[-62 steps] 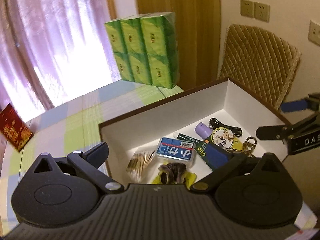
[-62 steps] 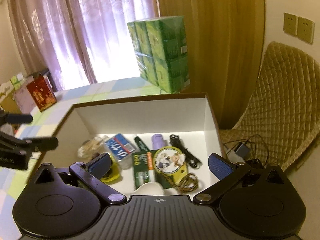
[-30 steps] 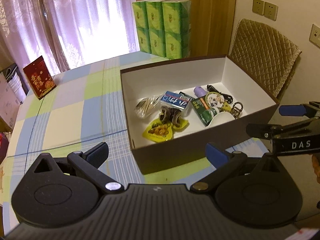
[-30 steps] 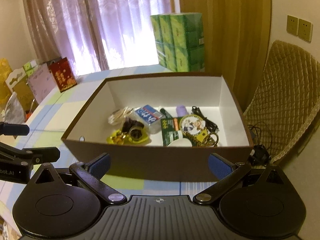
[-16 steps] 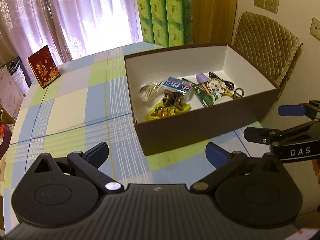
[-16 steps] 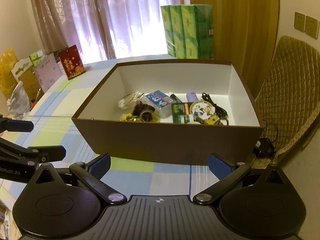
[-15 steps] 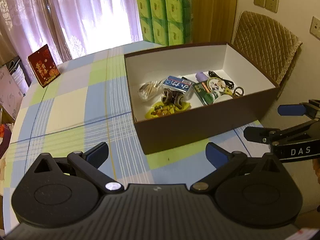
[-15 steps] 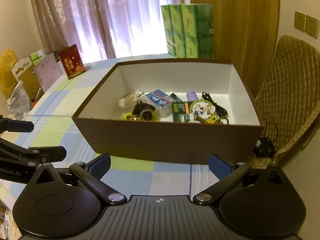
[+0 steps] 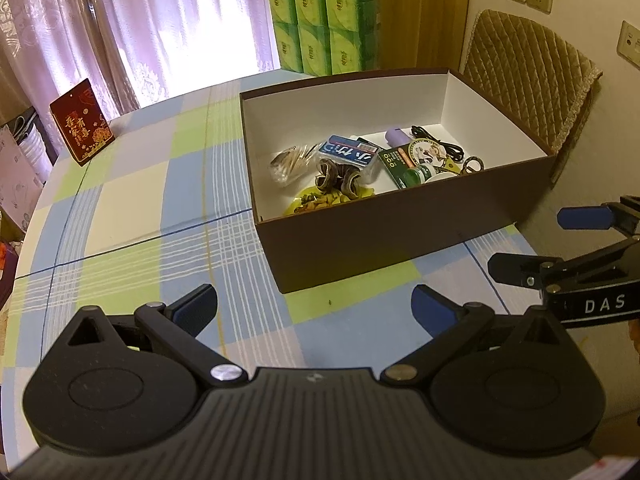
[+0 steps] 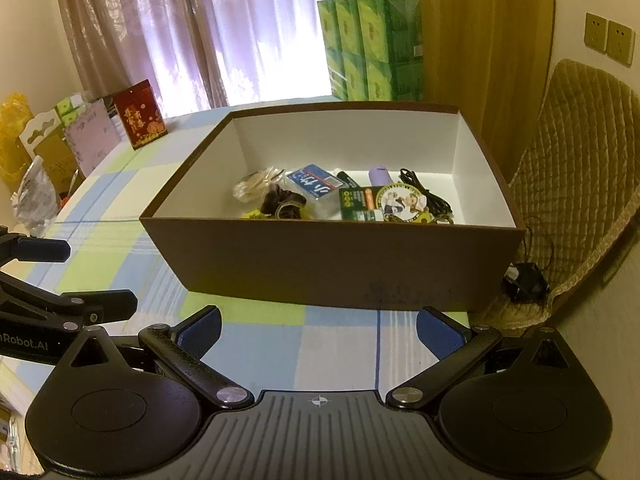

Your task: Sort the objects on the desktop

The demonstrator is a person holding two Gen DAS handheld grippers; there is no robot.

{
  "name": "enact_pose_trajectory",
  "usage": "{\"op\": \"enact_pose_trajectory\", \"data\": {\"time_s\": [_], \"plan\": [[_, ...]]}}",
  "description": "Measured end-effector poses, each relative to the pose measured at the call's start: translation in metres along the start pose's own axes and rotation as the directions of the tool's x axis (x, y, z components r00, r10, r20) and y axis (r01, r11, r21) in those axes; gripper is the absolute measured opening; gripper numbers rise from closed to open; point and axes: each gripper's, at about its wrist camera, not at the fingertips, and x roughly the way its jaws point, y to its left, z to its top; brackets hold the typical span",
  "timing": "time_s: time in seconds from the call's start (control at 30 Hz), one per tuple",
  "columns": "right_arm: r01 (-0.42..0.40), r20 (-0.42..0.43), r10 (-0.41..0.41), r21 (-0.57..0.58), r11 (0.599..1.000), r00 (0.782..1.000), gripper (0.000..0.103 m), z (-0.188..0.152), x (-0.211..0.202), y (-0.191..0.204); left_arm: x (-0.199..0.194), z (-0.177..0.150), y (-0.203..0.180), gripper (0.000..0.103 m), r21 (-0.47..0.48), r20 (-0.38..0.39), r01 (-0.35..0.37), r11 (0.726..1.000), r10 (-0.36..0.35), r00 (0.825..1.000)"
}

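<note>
A brown box (image 9: 400,236) with a white inside stands on the checked tablecloth; it also shows in the right wrist view (image 10: 320,264). Inside lie a blue tissue pack (image 9: 348,154), a bag of toothpicks (image 9: 290,160), a green packet (image 9: 394,162), a purple tube (image 9: 396,136), a black cable (image 9: 438,142) and a round badge (image 10: 402,200). My left gripper (image 9: 314,304) is open and empty, held back over the table in front of the box. My right gripper (image 10: 318,326) is open and empty, just short of the box's near wall.
Stacked green tissue packs (image 9: 326,16) stand behind the box. A red card (image 9: 82,122) stands at the far left of the table. A quilted chair (image 9: 528,80) is at the right. Bags and boxes (image 10: 44,148) crowd the left side.
Both grippers have drawn back and up from over the box's contents, so the whole box and more of the table now show. Both stayed open and empty.
</note>
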Motion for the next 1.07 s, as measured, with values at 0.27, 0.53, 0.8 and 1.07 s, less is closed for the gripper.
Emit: {"op": "enact_pose_trajectory", "data": {"time_s": [0.27,0.53,0.8,1.07], "plan": [[-0.005,-0.019,0.005,-0.001,1.000,1.000,0.101,-0.002,0.005,0.001,0.006,0.000,-0.002,0.102,0.002,-0.013,-0.002,1.000,0.002,1.000],[-0.010,-0.044,0.010,0.004,1.000,0.999,0.101,-0.005,0.015,0.001,0.015,0.000,-0.001,0.102,-0.001,-0.041,-0.002,1.000,0.002,0.999],[-0.010,-0.061,0.010,0.006,1.000,0.998,0.101,-0.006,0.021,0.000,0.022,-0.002,0.000,0.102,-0.009,-0.064,-0.001,1.000,0.001,0.998],[-0.019,-0.054,0.019,0.005,1.000,0.998,0.101,-0.004,0.023,-0.001,0.025,-0.001,0.000,0.102,-0.005,-0.062,-0.002,1.000,0.001,0.998]]}}
